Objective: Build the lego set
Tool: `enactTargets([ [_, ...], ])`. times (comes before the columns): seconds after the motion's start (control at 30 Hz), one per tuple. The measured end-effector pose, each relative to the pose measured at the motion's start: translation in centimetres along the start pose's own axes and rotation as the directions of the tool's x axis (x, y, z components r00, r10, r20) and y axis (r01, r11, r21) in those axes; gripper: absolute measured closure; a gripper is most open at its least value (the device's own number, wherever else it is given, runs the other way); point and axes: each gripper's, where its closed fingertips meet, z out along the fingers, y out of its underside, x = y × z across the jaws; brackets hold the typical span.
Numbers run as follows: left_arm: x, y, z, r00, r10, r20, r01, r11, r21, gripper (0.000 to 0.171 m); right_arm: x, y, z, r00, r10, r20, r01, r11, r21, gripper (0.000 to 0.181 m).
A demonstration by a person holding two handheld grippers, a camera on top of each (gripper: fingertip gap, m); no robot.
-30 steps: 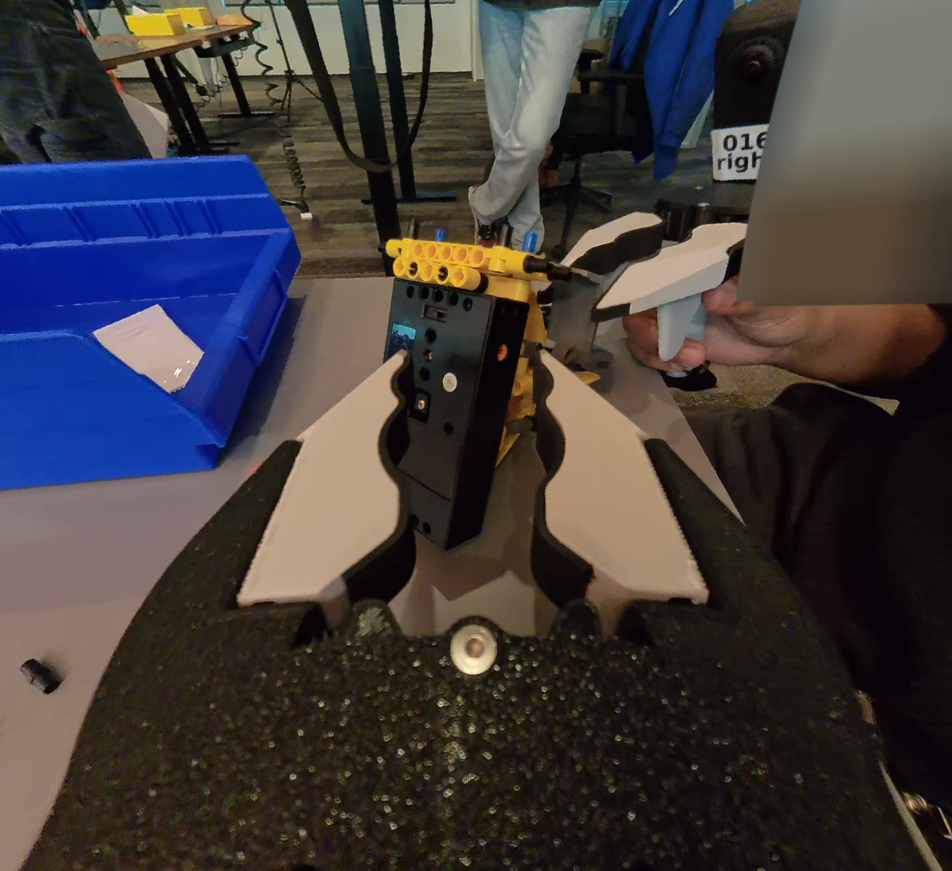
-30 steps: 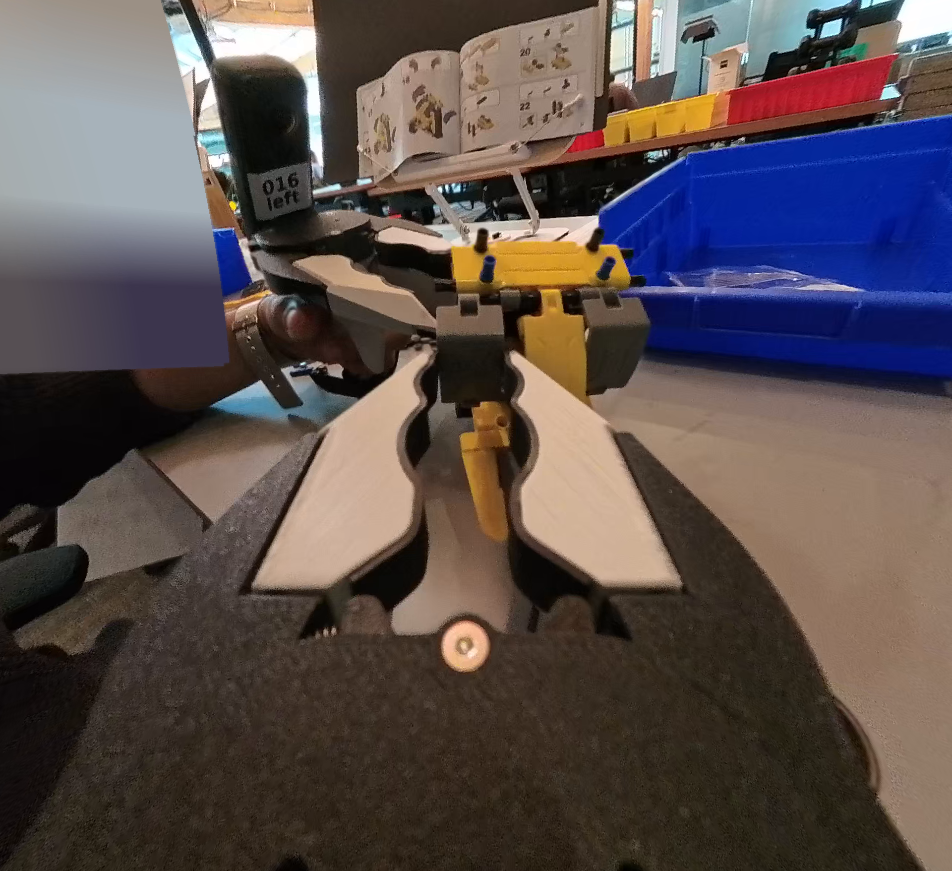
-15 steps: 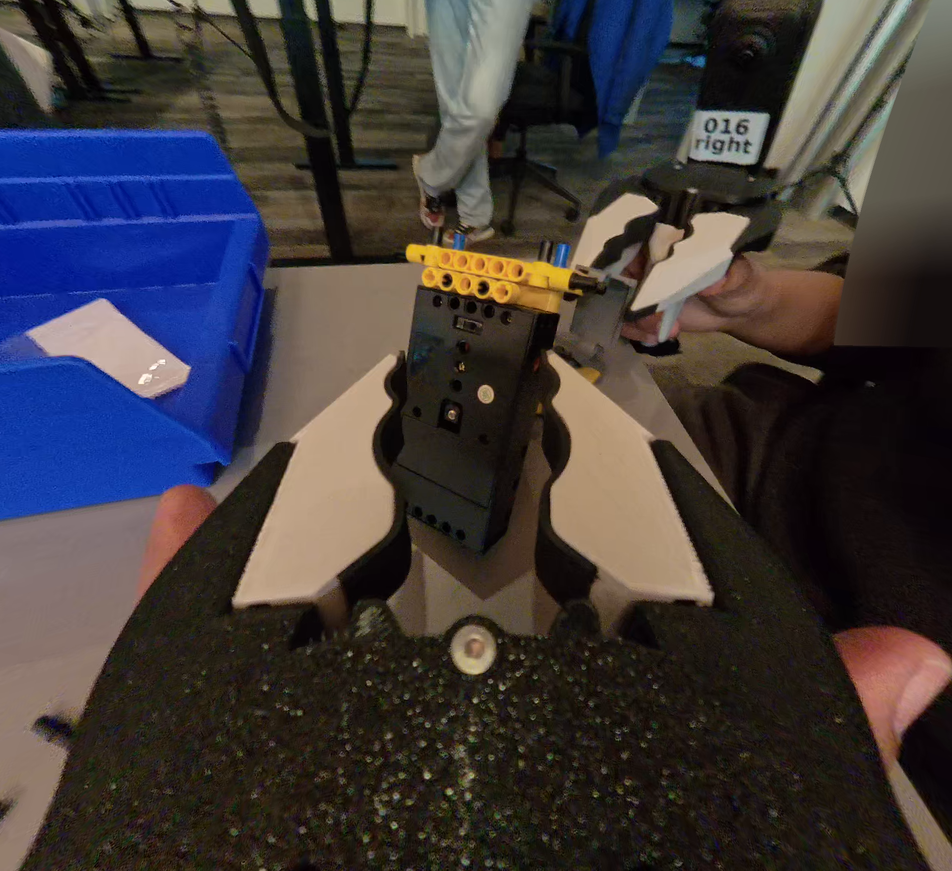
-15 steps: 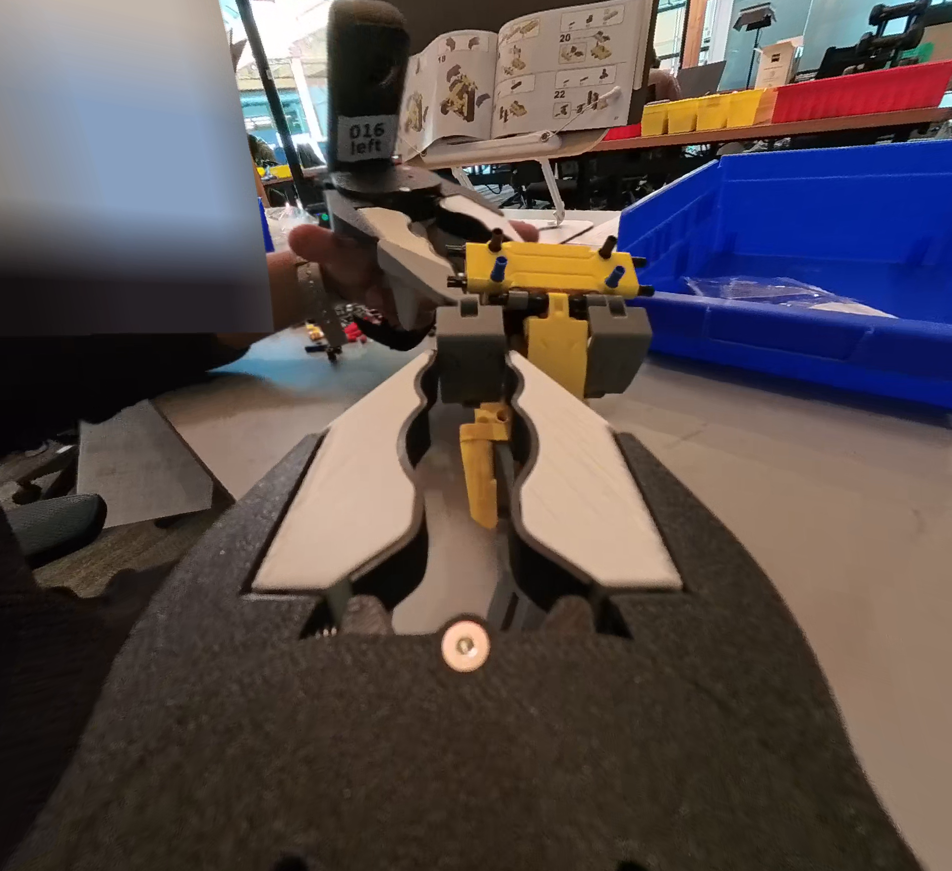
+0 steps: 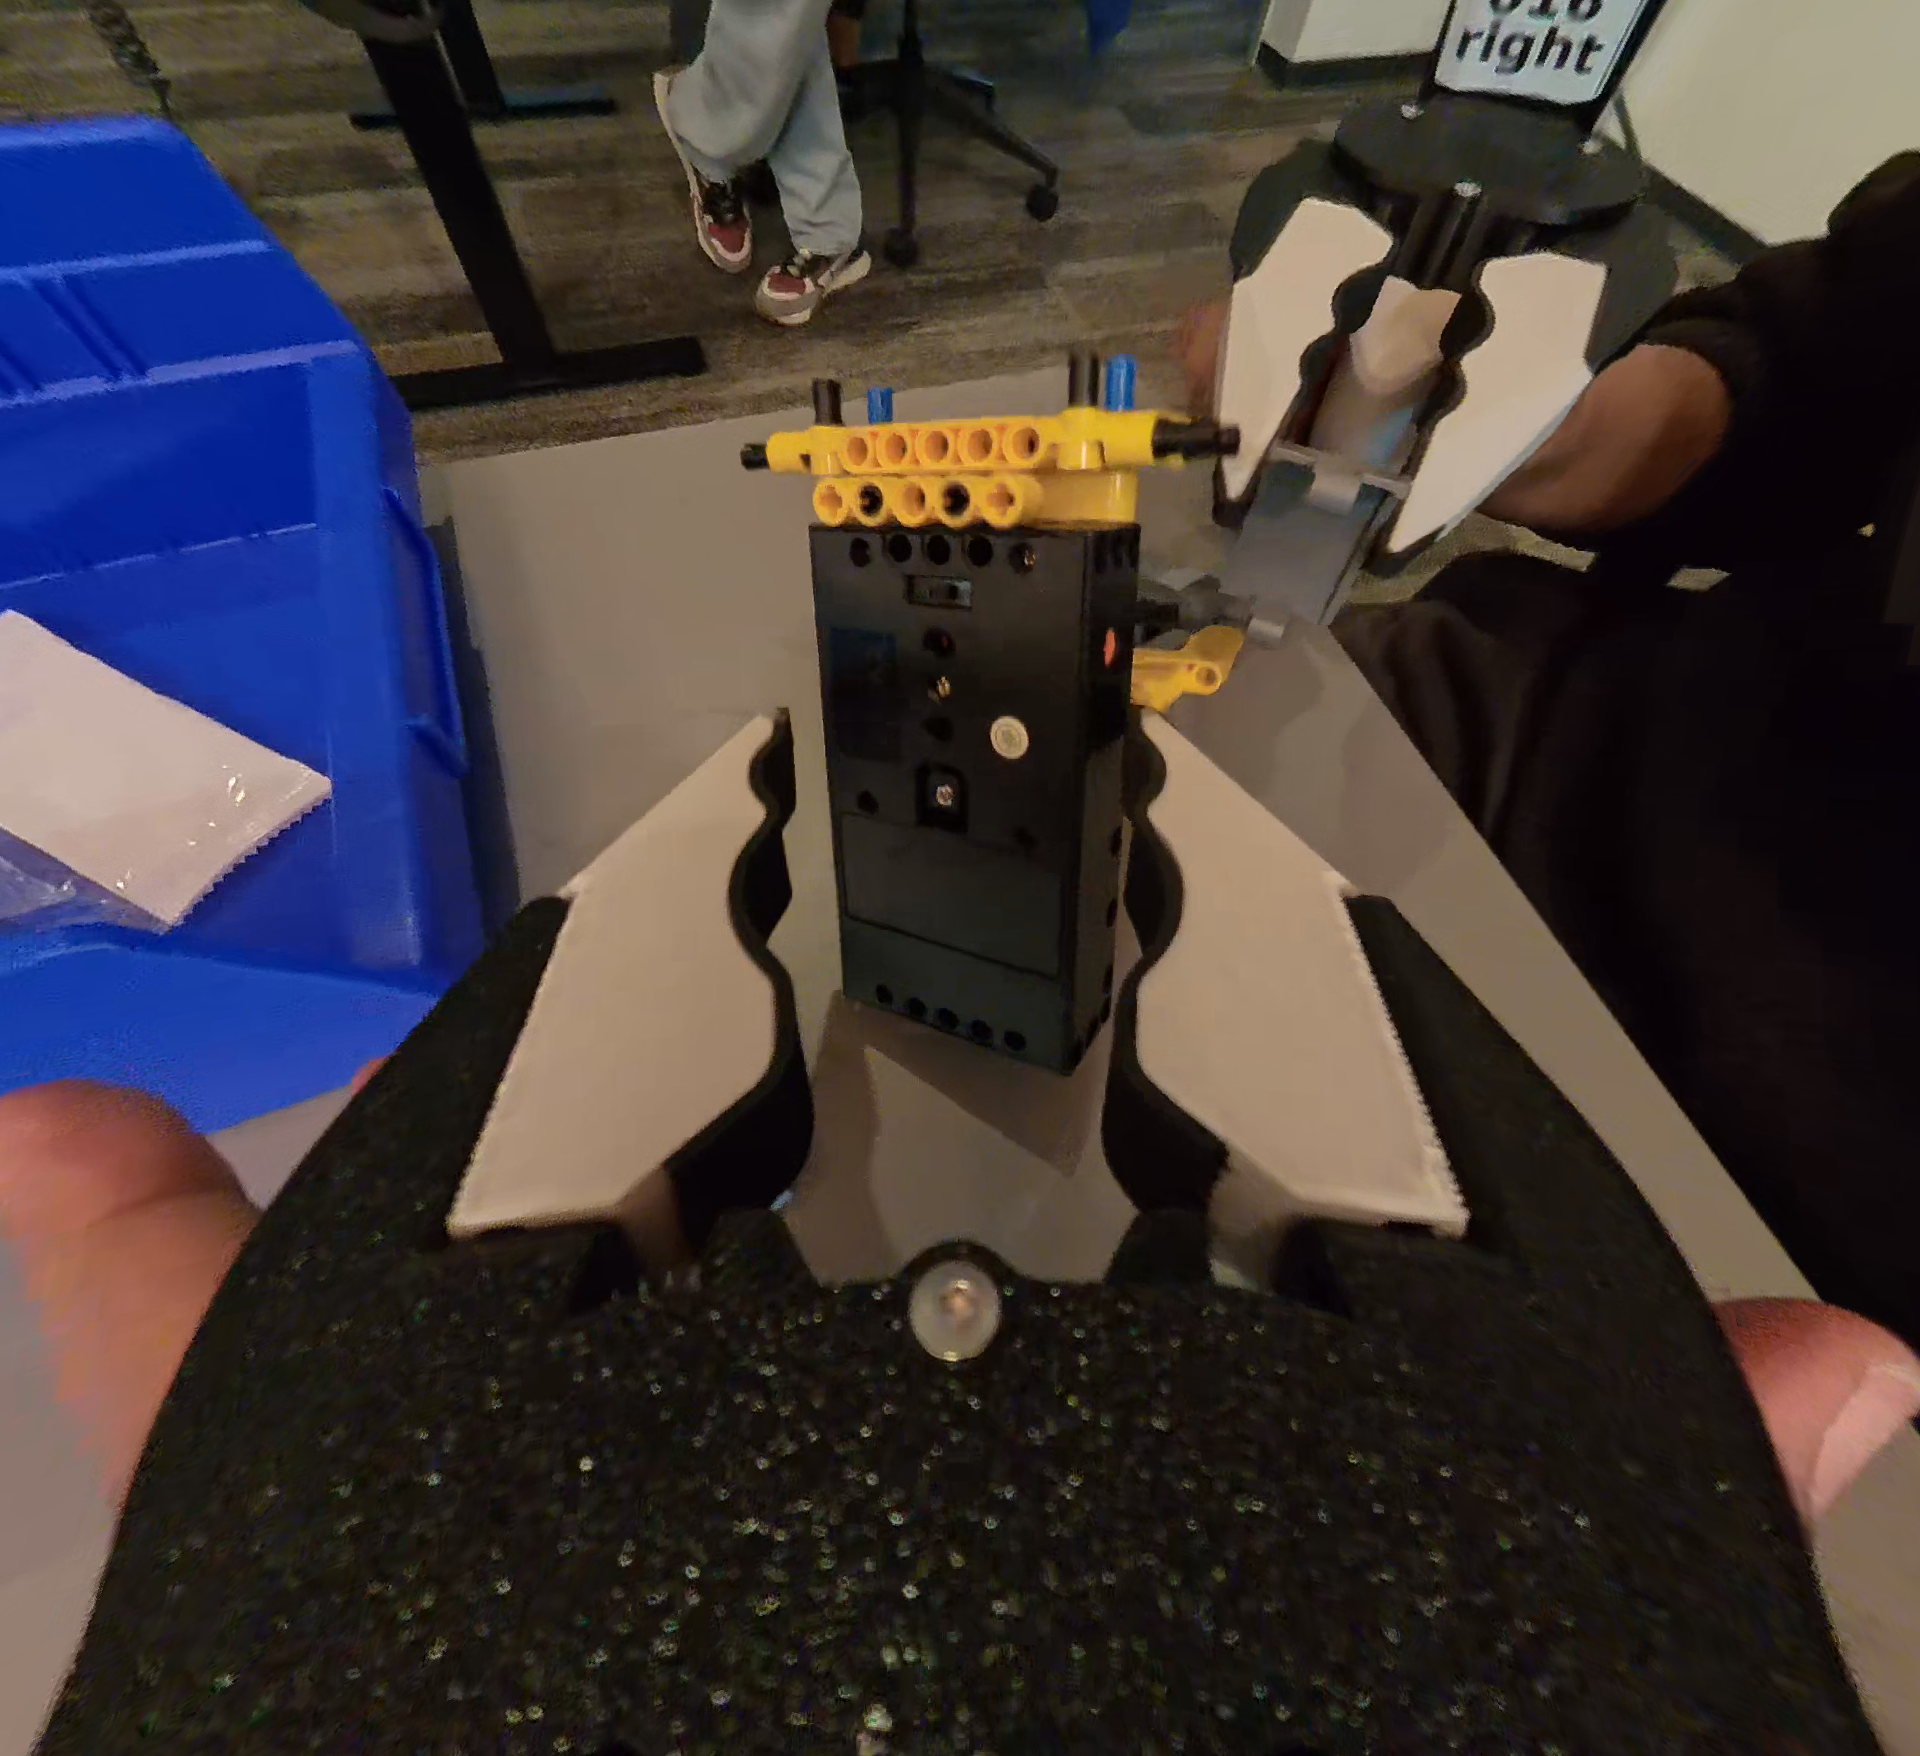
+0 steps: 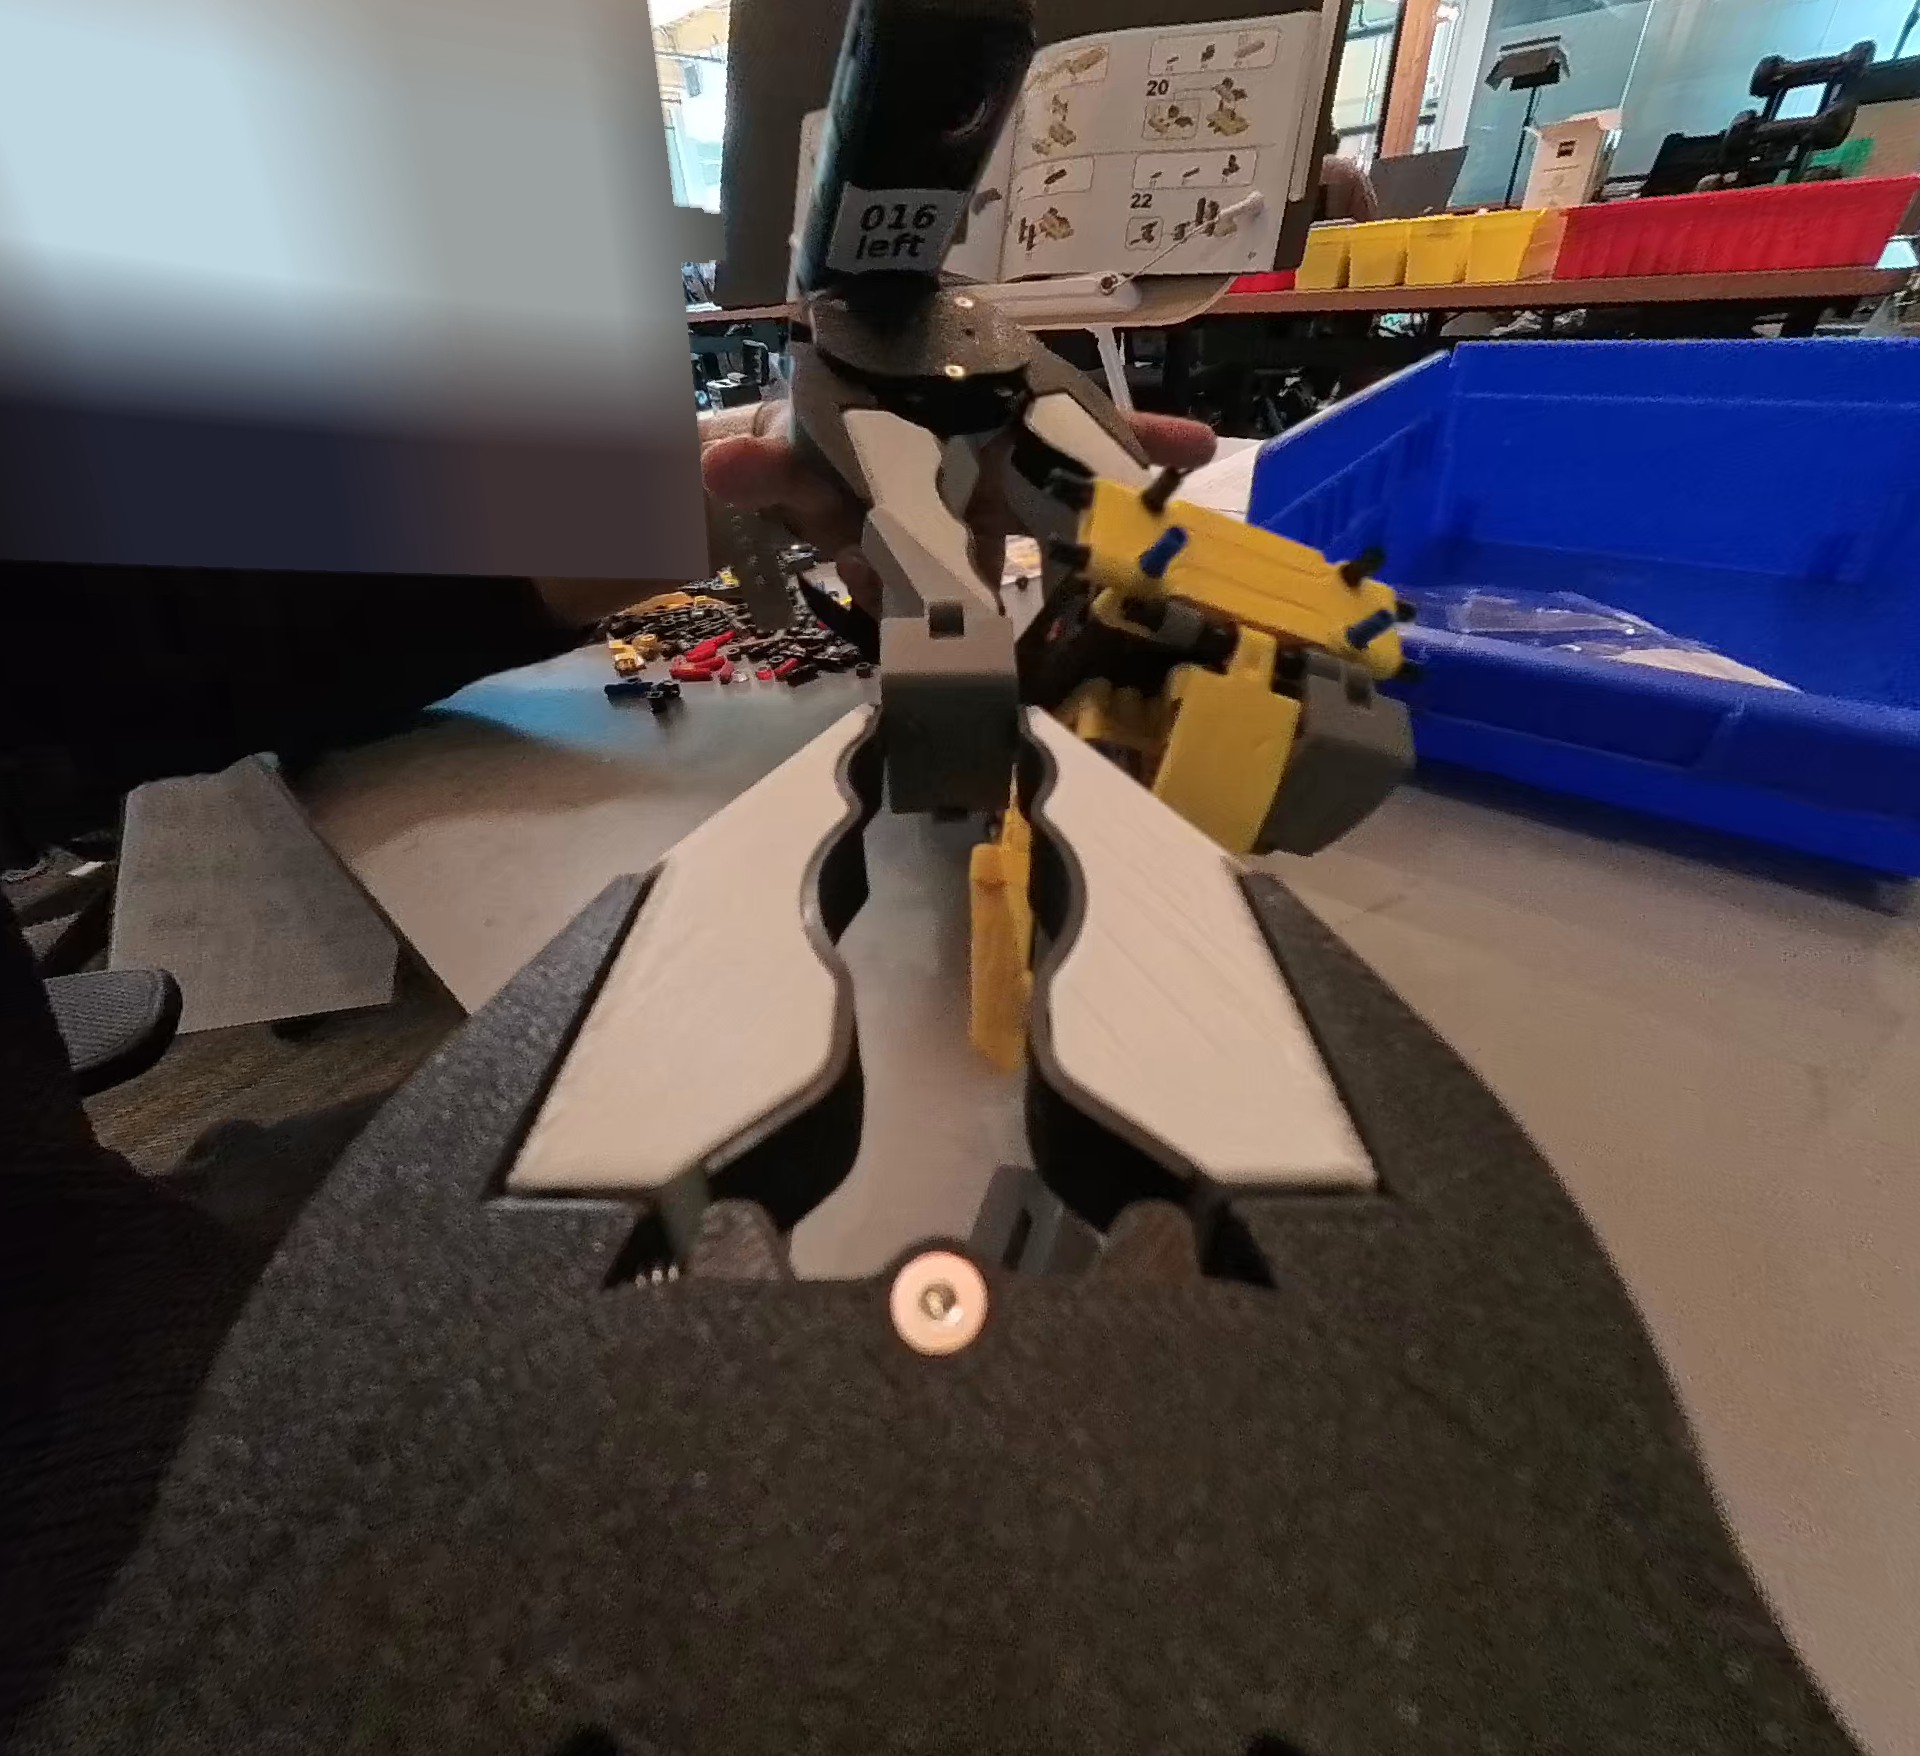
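Note:
A brick model has a black battery box (image 5: 961,802) topped by yellow beams (image 5: 956,470), with a grey block (image 5: 1283,563) on its side. My left gripper (image 5: 956,740) is shut on the black box and holds it above the grey table (image 5: 623,615). My right gripper (image 5: 1317,522) is shut on the grey block (image 6: 940,730). In the right wrist view my right gripper (image 6: 945,730) holds that block, and the yellow model (image 6: 1226,657) hangs tilted down to the right. The left gripper (image 6: 1023,543) comes in from above it.
A blue bin (image 5: 208,459) with a plastic bag (image 5: 135,792) stands left of the model; it also shows in the right wrist view (image 6: 1662,584). A pile of small loose bricks (image 6: 727,646) lies behind. An open instruction booklet (image 6: 1153,148) stands on a holder. A person (image 5: 769,44) stands beyond the table's edge.
Both grippers kept their hold. The left gripper rose and tipped downward. In the right wrist view the model went from level to tilted down on its right side.

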Motion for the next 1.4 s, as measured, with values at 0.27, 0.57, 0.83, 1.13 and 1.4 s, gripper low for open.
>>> enactTargets([
  [0.27, -0.9, 2.6, 2.1, 0.997, -0.070, -0.044, 0.064, 0.988, -0.138, 0.103, 1.1, 0.6, -0.1, 0.998, 0.052, -0.022, -0.052, 0.998, -0.027, 0.157],
  [0.57, -2.5, 3.4, 2.7, 0.983, -0.145, 0.116, 0.164, 0.971, -0.175, 0.104, 2.2, -0.1, -1.1, 0.997, -0.004, -0.081, 0.000, 0.999, -0.046, 0.157],
  [0.83, -1.1, 4.4, 1.9, 0.944, -0.155, 0.291, 0.212, 0.962, -0.174, 0.132, 4.4, -1.6, -3.4, 0.983, 0.132, -0.127, -0.130, 0.991, 0.026, 0.157],
  [1.13, 3.2, 7.0, -2.6, 0.907, -0.199, 0.371, 0.276, 0.946, -0.167, 0.134, 3.1, -2.0, -3.3, 0.963, 0.266, -0.045, -0.264, 0.964, 0.041, 0.157],
  [1.4, 8.5, 10.4, -8.5, 0.871, -0.216, 0.441, 0.328, 0.924, -0.196, 0.135, 0.0, -2.0, -1.5, 0.954, 0.296, 0.044, -0.297, 0.955, 0.006, 0.157],
])
